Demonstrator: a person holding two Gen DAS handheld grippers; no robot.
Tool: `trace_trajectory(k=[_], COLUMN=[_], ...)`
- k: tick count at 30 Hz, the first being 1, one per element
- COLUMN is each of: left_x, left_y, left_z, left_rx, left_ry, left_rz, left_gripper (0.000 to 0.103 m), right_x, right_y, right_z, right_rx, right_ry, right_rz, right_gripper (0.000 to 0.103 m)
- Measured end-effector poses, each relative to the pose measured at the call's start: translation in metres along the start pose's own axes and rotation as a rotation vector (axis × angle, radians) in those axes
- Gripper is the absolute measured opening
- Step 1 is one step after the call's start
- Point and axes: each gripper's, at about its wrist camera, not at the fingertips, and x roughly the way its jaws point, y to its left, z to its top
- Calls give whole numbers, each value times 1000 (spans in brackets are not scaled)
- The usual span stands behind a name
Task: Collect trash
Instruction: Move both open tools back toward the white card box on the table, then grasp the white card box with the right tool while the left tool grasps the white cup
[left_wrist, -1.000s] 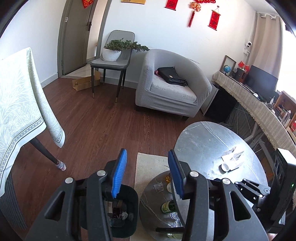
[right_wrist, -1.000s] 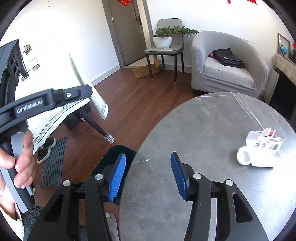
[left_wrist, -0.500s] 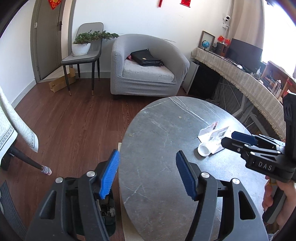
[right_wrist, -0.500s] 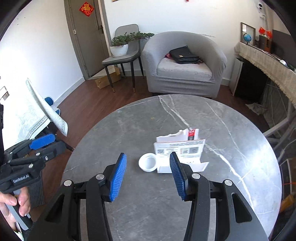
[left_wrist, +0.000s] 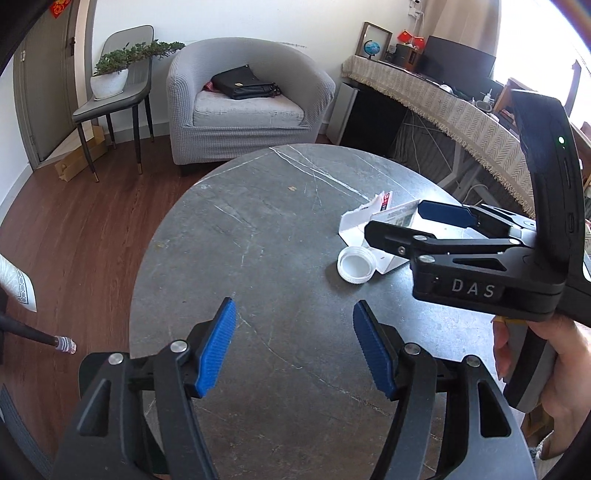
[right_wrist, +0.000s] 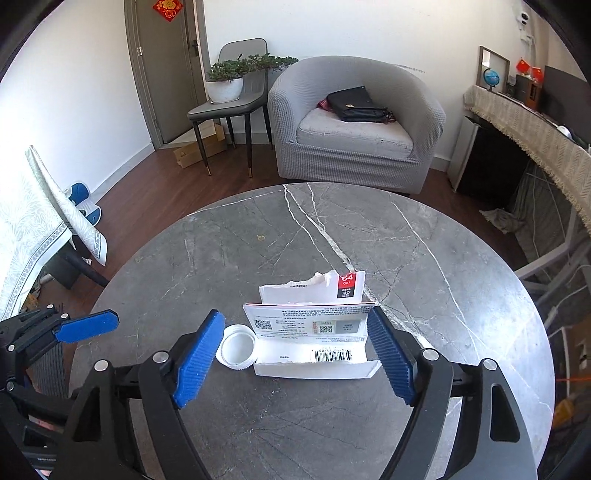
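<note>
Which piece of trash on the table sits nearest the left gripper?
The white plastic cap: round and small, it lies closer to the left gripper than the torn packaging behind it.

One torn package (right_wrist: 314, 332), one white cap (right_wrist: 238, 347), two claws (right_wrist: 295, 354).

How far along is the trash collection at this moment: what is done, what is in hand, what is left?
Done: nothing shows as collected here. In hand: nothing; the right hand-held gripper, jaws just opened wide, straddles the torn white package and white plastic cap without pressing either. The left hand-held gripper, jaws open, is empty over the marble table. Left: grasp and bin both items.
</note>
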Motion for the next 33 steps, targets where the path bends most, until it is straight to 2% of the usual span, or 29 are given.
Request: trace_trajectory(k=[10,13,21,22,23,28,33], left_x=[14,17,20,21,21,25,33], left_y=[-8,-9,-9,-10,-11,-19,-29], left_z=[5,6,9,10,10,13,17], left_rx=[2,-3,-8,-9,-9,-2,8], left_ry=[12,14,16,16,15,12,17], left_rz=[-11,-15,-26,-26,-29,-34,-30], left_gripper=[68,68,68,68,68,66,61], right_x=[22,23,31,31,31,26,8], right_y=[-6,-13,-13,-14,-15,-25,-50], right_z=[3,4,13,12,12,10,6], right_rx=[-53,-39,-106,-101,-91,-47,56], right_ry=[25,25,30,29,26,17,-27], right_rz=[-56,-38,11,17,32,56,65], right_gripper=[82,82,84,84,76,76,76])
